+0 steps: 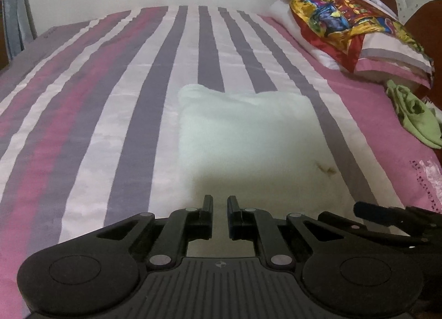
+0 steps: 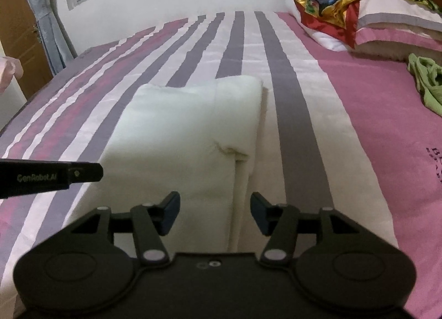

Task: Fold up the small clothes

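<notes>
Lying folded on the striped bed (image 1: 132,125), a white garment (image 1: 243,131) sits released: left gripper (image 1: 220,203) clenched empty, right gripper (image 2: 215,205) spread, holding nothing.

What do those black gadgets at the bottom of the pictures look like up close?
Both are matte black plastic. The left tool has two slim straight fingers on jointed links with pale round rivets, two big round discs and a ribbed plate. The right tool is built alike, but its pads look dark blue. Seen sideways, the left one bears faint lettering. No cables or sleeves show.
</notes>
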